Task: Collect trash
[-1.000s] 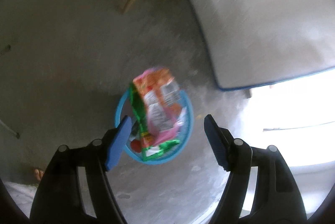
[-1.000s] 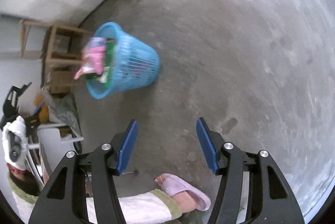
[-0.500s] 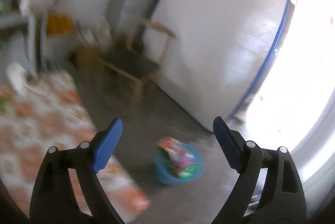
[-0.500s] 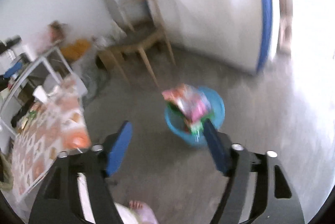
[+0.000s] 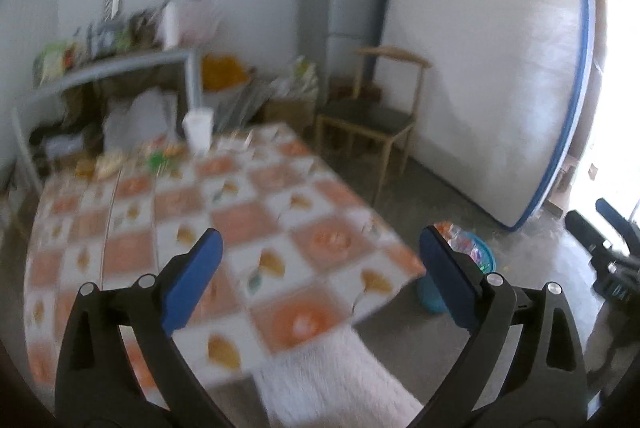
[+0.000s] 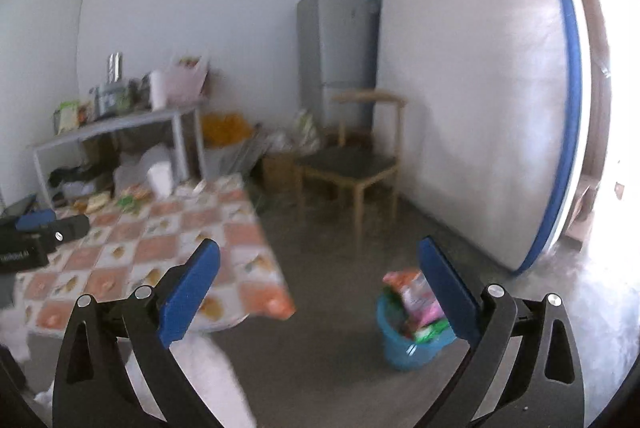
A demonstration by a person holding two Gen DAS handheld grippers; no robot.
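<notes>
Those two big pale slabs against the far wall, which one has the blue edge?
The white mattress leaning upright on the right has the blue trim along its edge. The grey fridge standing left of it in the corner is narrower, with no blue border.

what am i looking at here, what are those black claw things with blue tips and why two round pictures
Each round picture comes from a fisheye camera mounted on a hand-held gripper, looking forward along its two black fingers with blue pads. A person carries one in each hand; there is no robot arm.

The left gripper looks over a table with an orange-and-white checked cloth. The right gripper looks across the grey floor. Both have just been opening; their jaws stand wide apart with nothing between them.

On the far end of the table lie blurred small wrappers and a white cup. On the floor beside it stands a round blue plastic basket stuffed with colourful snack packets. Behind are a wooden chair, a grey fridge and a white mattress with blue edging leaning on the wall.
</notes>
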